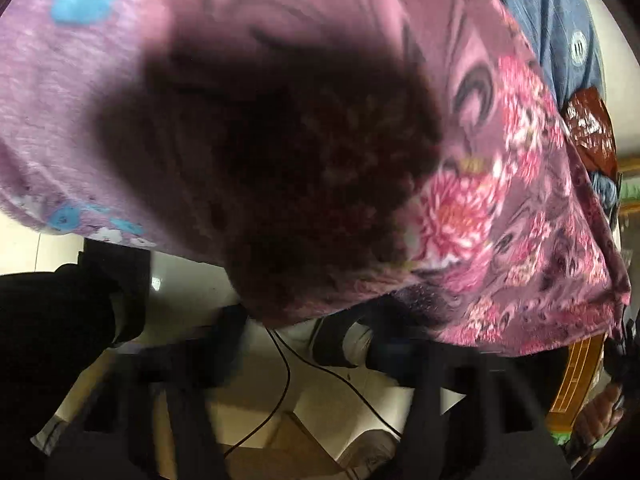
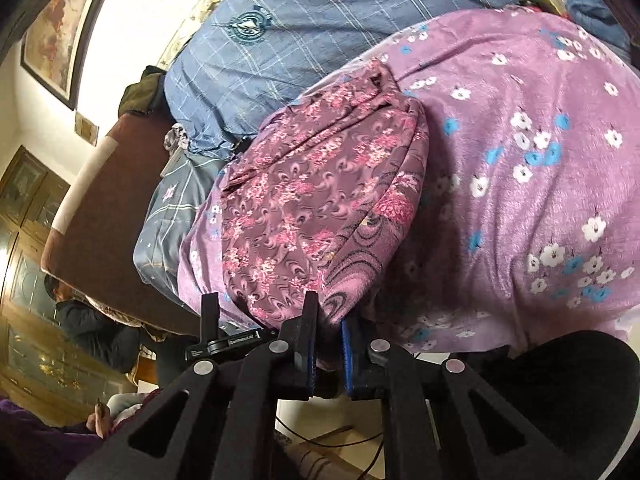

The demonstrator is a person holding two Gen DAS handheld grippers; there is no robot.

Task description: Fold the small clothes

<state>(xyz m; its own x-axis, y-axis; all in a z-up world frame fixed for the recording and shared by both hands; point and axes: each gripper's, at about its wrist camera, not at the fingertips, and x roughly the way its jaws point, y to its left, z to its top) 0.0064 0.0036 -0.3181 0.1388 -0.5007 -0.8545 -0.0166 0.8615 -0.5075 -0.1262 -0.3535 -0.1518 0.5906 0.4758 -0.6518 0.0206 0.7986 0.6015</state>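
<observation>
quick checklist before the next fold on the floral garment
1. Right gripper jaws closed on the floral garment hem: ok.
2. Left gripper's hold on it: cannot tell, its view is blurred and cloth covers the lens.
3. Garment lies on the purple blanket, not hanging off the edge: not ok, the near hem overhangs.
4. Garment flat: not ok, bunched and creased.
5. Blue checked shirt apart from the fold area: cannot tell, it borders the garment's far side.
</observation>
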